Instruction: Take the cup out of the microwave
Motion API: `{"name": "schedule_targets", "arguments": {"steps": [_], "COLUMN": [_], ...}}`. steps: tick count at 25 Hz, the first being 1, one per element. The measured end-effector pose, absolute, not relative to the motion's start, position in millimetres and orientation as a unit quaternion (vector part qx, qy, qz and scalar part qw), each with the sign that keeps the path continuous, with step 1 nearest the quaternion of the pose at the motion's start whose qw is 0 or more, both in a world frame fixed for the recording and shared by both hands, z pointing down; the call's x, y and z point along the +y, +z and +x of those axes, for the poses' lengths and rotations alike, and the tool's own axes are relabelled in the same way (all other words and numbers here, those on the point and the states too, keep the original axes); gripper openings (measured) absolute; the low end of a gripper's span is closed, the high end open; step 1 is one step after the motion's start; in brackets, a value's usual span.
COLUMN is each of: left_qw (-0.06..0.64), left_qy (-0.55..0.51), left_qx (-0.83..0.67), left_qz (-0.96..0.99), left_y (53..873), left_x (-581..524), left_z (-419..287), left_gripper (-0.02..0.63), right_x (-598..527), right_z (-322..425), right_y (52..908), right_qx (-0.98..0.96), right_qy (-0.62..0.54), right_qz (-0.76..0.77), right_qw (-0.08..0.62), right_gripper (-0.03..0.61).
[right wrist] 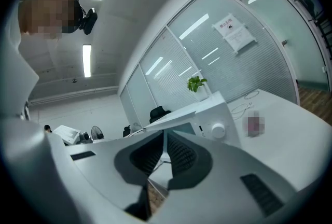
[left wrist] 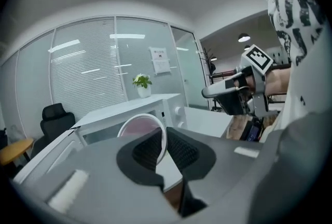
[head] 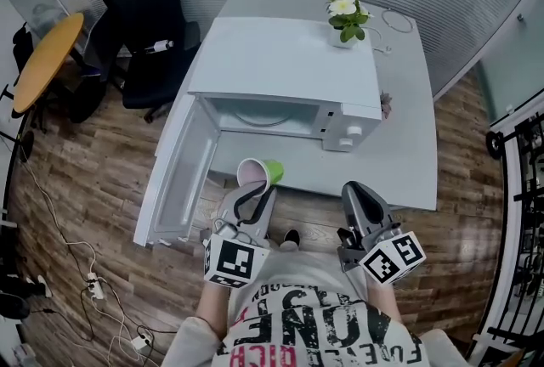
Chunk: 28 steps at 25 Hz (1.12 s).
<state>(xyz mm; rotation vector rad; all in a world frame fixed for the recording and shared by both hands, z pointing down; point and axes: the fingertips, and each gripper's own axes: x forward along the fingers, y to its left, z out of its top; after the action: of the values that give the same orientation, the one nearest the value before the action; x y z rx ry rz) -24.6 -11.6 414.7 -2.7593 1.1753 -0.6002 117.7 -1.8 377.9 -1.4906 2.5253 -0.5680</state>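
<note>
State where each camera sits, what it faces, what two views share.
Head view: on the head, looking down at the microwave; left gripper, right gripper and shirt show.
Left gripper view: rides that gripper, looks along jaws shut on the cup toward the microwave; right gripper shows.
Right gripper view: rides that gripper, looks along shut jaws toward the microwave; person's shoulder shows.
Gripper views share the plant.

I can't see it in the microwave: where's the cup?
Head view: the cup is outside the microwave, gripped by its rim in the left gripper, beside the open door.
</note>
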Motion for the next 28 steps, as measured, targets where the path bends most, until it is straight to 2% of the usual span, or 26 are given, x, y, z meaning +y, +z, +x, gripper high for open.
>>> {"name": "schedule_targets", "arguments": {"steps": [4,9,21,28], "left_qw": [0.025,-0.049,-0.070,-0.049], "left_qy": [-0.134,-0.041,0.016,0.010], "left_qx": [0.407,0.434,0.513,0.500], "left_qz": [-0.903,-0.899,-0.855,-0.865], "left_y": [396.9,382.5,380.8,379.3], "left_x": [-14.6,-15.2,-24.4,-28.0], "left_z": [-25.6,-32.5,-57.5,-51.2], "left_gripper": [0.040,0.040,0.041,0.041], "right_x": [-2.2,-3.3,-7.6,-15.5], "right_z": [120.4,125.0,124.8,114.2], "right_y": [373.9,371.8,359.7,352.4], "right_qx": [0.843,0.841,0.842,0.849], "right_qy": [-0.184,-0.179,-0.164,-0.109], "right_qz": [-0.500,-0.504,-0.506,-0.516], "right_qw": [0.080,0.081,0.087,0.036], "right_gripper": [0.025,0.025,0.025,0.025]}}
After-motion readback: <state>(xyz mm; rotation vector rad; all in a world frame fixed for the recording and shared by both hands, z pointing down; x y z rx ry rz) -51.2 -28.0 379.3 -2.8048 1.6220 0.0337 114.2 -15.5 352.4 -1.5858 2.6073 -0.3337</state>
